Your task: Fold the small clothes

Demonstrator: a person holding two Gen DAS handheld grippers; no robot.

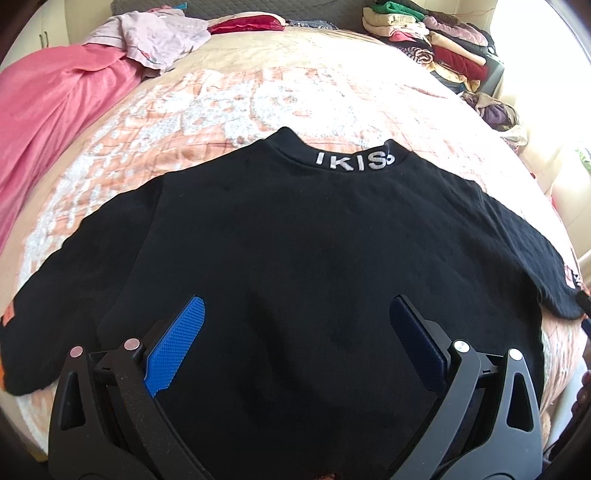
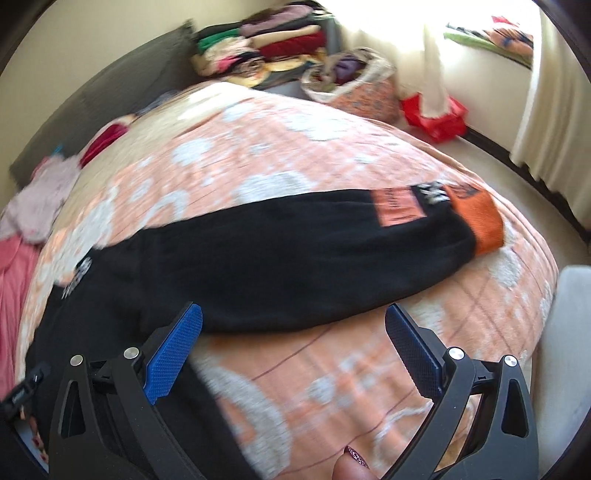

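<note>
A black sweatshirt (image 1: 295, 236) lies spread flat on the bed, its collar with white letters (image 1: 354, 160) at the far side and both sleeves out to the sides. My left gripper (image 1: 295, 314) is open and empty above the lower body of the sweatshirt. In the right wrist view the right sleeve (image 2: 295, 247) stretches across the bed and ends in an orange cuff (image 2: 484, 221). My right gripper (image 2: 293, 317) is open and empty, just above the sleeve's near edge and the bedspread.
The bed has an orange and white patterned bedspread (image 1: 229, 107). A pink cloth (image 1: 51, 110) and pale garments (image 1: 159, 33) lie at the far left. Stacked folded clothes (image 1: 428, 37) and a basket (image 2: 354, 81) stand beyond the bed. A curtain (image 2: 546, 92) hangs at the right.
</note>
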